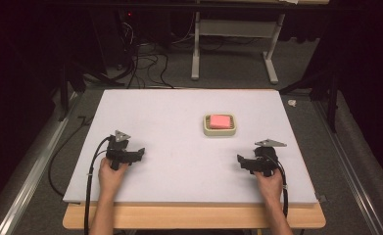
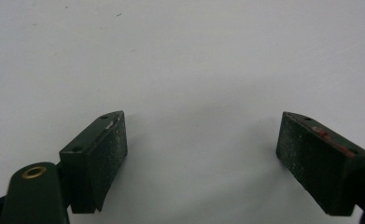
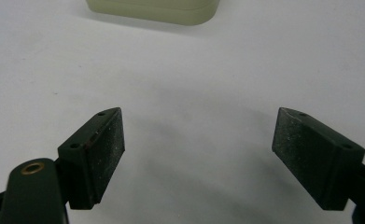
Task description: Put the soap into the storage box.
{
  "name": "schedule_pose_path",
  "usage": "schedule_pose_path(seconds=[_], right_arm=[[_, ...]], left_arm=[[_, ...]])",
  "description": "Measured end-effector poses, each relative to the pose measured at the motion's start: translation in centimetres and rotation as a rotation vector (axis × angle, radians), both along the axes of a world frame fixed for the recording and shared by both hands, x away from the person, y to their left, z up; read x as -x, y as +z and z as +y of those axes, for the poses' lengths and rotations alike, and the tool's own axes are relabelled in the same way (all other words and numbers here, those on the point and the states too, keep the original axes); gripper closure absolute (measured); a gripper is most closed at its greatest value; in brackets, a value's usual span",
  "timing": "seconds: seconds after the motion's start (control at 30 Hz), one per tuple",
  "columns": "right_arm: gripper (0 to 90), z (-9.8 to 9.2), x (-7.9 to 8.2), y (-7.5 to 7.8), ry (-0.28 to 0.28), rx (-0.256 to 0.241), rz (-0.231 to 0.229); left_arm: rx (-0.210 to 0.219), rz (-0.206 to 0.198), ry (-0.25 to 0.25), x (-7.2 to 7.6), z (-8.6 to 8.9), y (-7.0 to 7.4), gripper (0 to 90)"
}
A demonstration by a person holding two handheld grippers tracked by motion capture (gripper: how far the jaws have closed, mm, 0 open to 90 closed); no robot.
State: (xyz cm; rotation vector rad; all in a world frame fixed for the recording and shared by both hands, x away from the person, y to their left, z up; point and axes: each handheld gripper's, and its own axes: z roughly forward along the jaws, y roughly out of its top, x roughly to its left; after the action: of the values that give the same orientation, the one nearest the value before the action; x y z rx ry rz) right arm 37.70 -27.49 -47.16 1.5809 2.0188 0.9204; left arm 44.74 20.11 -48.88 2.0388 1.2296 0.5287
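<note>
left claw point(image 1: 139, 152) wide, near table's point(image 1: 179, 166) left edge | right claw point(image 1: 241, 161) wide, near right edge | soap dish point(image 1: 219, 124) between, farther back, bare surface around

Two forearms entering from the near edge of the surface point(image 1: 189, 171). Left hand point(image 1: 111, 175) gripping the left claw point(image 1: 139, 152), jaws spread wide, empty. Right hand point(image 1: 269, 182) gripping the right claw point(image 1: 241, 162), jaws likewise apart, empty, both claws low over the surface.
</note>
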Motion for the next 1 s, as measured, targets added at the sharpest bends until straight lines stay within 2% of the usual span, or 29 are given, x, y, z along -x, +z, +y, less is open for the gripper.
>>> schedule_pose_path(seconds=[0.47, 0.77, 1.0], right_arm=[[17.5, 0.4, 0.1, -0.5, 0.0, 0.026, 0.007], [15.8, 1.0, 0.1, -1.0, 0.009, 0.095, 0.009], [14.3, 1.0, 0.2, -1.1, 0.017, 0.091, -0.001]], left_arm=[[0.0, 0.0, 0.0, 0.0, 0.0, 0.0, 16.7], [-0.001, 0.0, 0.0, 0.0, 0.0, 0.0, 16.7], [-0.001, 0.0, 0.0, 0.0, 0.0, 0.0, 16.7]])
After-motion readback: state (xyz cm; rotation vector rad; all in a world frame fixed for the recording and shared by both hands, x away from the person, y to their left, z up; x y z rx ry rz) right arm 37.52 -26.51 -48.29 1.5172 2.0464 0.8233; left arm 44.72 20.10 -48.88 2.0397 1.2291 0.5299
